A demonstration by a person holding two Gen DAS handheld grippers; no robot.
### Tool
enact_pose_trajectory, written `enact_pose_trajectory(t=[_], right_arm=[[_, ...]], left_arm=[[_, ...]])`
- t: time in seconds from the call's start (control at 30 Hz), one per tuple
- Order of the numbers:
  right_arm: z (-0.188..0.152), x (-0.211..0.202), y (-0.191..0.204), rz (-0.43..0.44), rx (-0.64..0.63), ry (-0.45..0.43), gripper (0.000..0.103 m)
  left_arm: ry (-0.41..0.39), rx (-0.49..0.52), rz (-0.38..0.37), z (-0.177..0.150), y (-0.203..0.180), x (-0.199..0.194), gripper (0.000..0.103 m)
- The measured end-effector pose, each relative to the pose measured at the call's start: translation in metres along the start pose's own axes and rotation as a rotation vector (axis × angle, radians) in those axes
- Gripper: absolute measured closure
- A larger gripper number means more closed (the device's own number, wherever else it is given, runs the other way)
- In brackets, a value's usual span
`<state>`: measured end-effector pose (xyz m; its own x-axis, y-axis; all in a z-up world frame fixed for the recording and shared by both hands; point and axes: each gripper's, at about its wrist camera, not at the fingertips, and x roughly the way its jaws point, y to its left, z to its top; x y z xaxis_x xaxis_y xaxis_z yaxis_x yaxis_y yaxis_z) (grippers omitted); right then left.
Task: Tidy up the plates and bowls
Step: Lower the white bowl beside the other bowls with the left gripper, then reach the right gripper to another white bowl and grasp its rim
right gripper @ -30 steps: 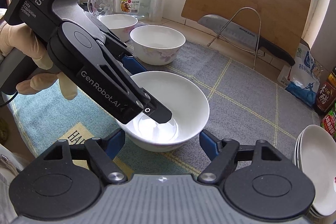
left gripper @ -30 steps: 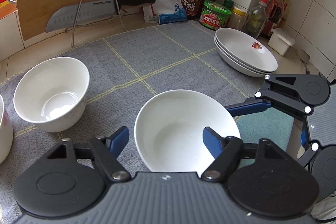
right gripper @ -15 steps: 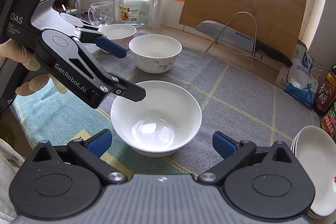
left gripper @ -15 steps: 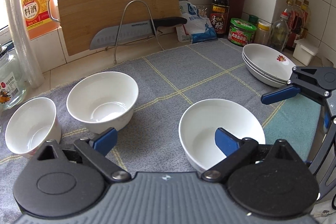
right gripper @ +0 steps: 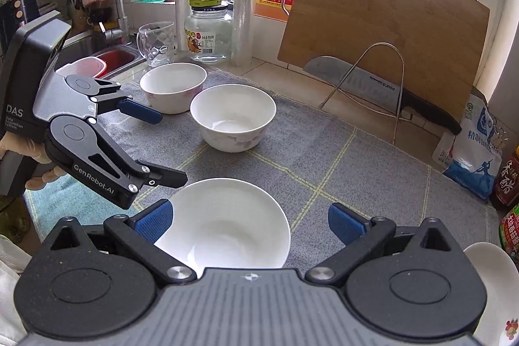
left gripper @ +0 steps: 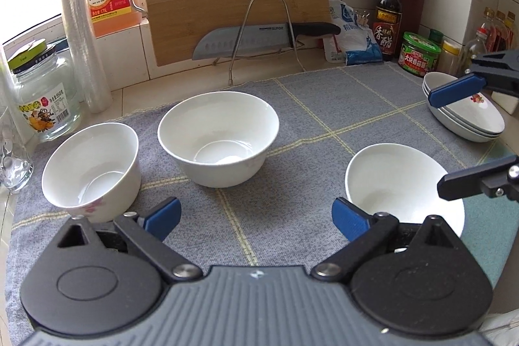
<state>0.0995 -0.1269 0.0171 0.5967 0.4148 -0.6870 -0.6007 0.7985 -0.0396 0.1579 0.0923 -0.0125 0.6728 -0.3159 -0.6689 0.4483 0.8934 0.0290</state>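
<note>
Three white bowls on grey checked cloth [left gripper: 324,106] over desk. Shallow bowl [right gripper: 223,226] nearest, free of both grippers. Deep bowl [left gripper: 219,138] mid-cloth; flower-print bowl [left gripper: 92,167] just beside it, left. Plate stack [left gripper: 467,115] far right. Left gripper [left gripper: 256,216] jaws released, only cloth between them. Right gripper [right gripper: 249,221] jaws released, wide, above the shallow bowl, not touching.

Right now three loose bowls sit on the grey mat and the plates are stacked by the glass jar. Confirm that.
Not quite. The three loose bowls do sit on the grey mat, but the stacked plates lie at the opposite end from the glass jar, beside the green-lidded tin, as the left wrist view shows.
</note>
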Motion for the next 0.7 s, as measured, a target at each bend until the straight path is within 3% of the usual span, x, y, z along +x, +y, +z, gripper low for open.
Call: enact_pose_trajectory(t=[0.27, 0.7], right_arm=[[0.035, 0.031, -0.022, 0.055, 0.007, 0.025, 0.0], [0.078, 0.097, -0.034, 0.148, -0.034, 0.094, 0.0]], left_arm=[[-0.031, -0.006, 0.081, 0.005, 0.004, 0.021, 0.004], [-0.055, -0.008, 0.109, 0.014, 0.002, 0.044, 0.004]])
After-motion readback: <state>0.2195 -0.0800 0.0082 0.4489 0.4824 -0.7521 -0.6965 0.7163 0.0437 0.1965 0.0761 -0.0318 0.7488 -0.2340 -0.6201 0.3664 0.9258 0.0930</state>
